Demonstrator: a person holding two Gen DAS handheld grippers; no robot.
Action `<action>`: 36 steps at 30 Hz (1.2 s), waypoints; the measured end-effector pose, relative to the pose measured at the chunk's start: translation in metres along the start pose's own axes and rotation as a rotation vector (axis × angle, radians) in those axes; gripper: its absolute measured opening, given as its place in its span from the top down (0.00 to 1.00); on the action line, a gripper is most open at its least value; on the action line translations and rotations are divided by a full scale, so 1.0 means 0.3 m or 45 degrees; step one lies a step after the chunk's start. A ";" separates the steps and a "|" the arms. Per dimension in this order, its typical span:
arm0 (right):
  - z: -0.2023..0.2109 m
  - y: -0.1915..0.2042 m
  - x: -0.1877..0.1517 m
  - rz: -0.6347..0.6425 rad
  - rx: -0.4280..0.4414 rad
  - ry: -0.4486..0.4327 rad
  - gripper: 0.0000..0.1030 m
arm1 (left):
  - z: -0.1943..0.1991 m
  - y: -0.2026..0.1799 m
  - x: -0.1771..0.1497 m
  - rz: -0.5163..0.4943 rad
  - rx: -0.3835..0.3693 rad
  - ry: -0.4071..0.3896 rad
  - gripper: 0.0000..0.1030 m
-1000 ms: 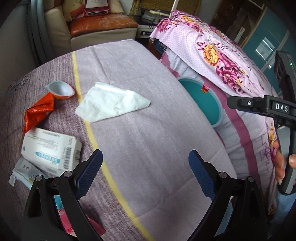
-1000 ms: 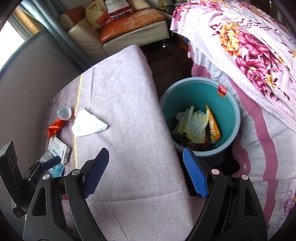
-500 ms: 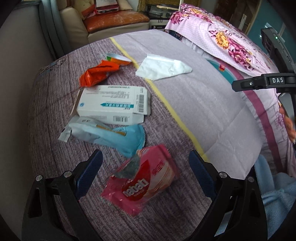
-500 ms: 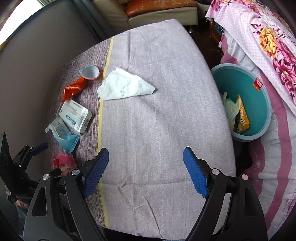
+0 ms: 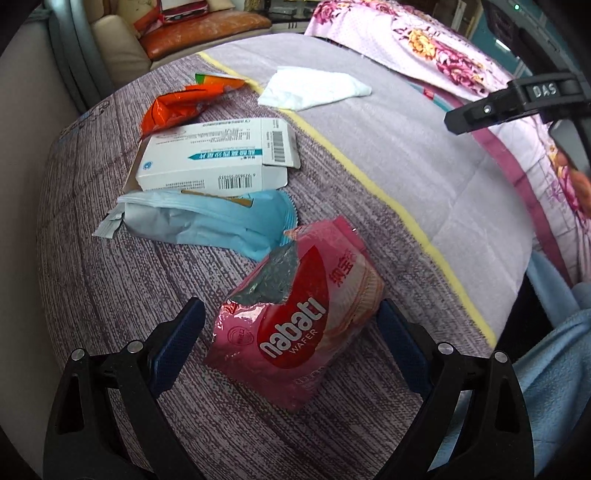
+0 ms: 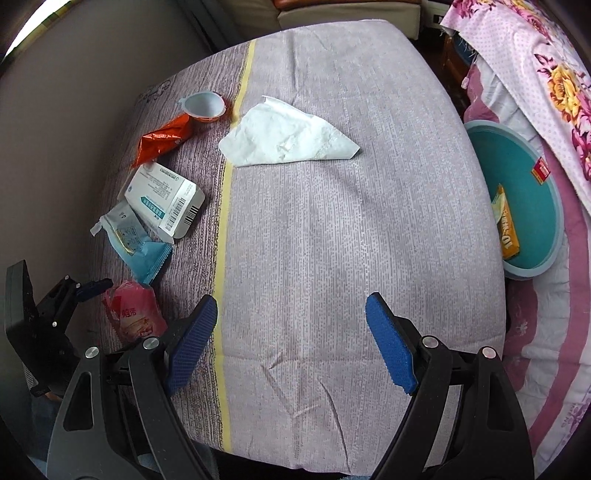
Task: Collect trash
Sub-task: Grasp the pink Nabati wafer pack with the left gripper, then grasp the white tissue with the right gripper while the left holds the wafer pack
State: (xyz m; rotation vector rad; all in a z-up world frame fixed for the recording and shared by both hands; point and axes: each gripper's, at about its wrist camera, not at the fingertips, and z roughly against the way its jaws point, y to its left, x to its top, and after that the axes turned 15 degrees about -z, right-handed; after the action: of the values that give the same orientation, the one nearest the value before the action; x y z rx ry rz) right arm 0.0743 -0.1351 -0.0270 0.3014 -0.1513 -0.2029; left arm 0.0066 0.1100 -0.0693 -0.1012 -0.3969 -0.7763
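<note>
A torn pink wafer wrapper lies on the cloth-covered table, between the fingers of my left gripper, which is open; the right pad is at the wrapper's edge, the left pad apart from it. Beyond it lie a blue wrapper, a white carton, an orange wrapper and a white tissue. A small empty cup sits by the orange wrapper. My right gripper hangs open over bare cloth near the table's front edge. A teal bin with trash stands at the right.
A bed with a floral quilt rises beyond the bin, and a pink-striped sheet lies around it. A sofa stands behind the table. A wall runs along the table's left side.
My left gripper swung left and sank over the trash pile, so the pink wrapper now lies between its fingers. My right gripper moved left, away from the bin, over the table.
</note>
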 end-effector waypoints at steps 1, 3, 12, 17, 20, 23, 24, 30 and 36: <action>-0.004 0.000 0.000 -0.002 0.001 0.003 0.24 | -0.009 0.003 -0.005 0.003 0.007 0.006 0.09; -0.011 0.001 0.002 -0.002 0.002 0.010 0.24 | -0.026 0.008 -0.011 0.013 0.036 0.013 0.09; -0.028 0.020 0.006 0.024 0.013 0.019 0.24 | -0.010 0.013 -0.009 0.144 0.024 -0.066 0.48; -0.030 0.011 0.020 0.028 0.010 0.020 0.24 | 0.038 0.016 0.019 0.243 -0.076 -0.127 0.58; -0.026 0.005 0.047 0.034 0.001 0.009 0.24 | 0.077 0.019 0.050 0.292 -0.113 -0.174 0.58; -0.022 0.002 0.088 0.045 -0.015 -0.023 0.24 | 0.112 0.045 0.088 0.348 -0.104 -0.216 0.58; -0.022 0.002 0.106 0.050 -0.021 -0.037 0.24 | 0.120 0.060 0.105 0.373 -0.106 -0.233 0.58; -0.071 0.046 0.231 0.117 -0.044 -0.079 0.24 | 0.112 0.164 0.210 0.473 -0.057 -0.277 0.58; -0.170 0.120 0.328 0.220 -0.061 -0.104 0.24 | 0.087 0.282 0.269 0.562 -0.024 -0.284 0.58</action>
State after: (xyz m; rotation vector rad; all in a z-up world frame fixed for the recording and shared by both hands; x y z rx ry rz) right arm 0.1850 -0.1090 -0.0525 0.2311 -0.2515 -0.0471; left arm 0.1095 0.1231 -0.0096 -0.2847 -0.5555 -0.3329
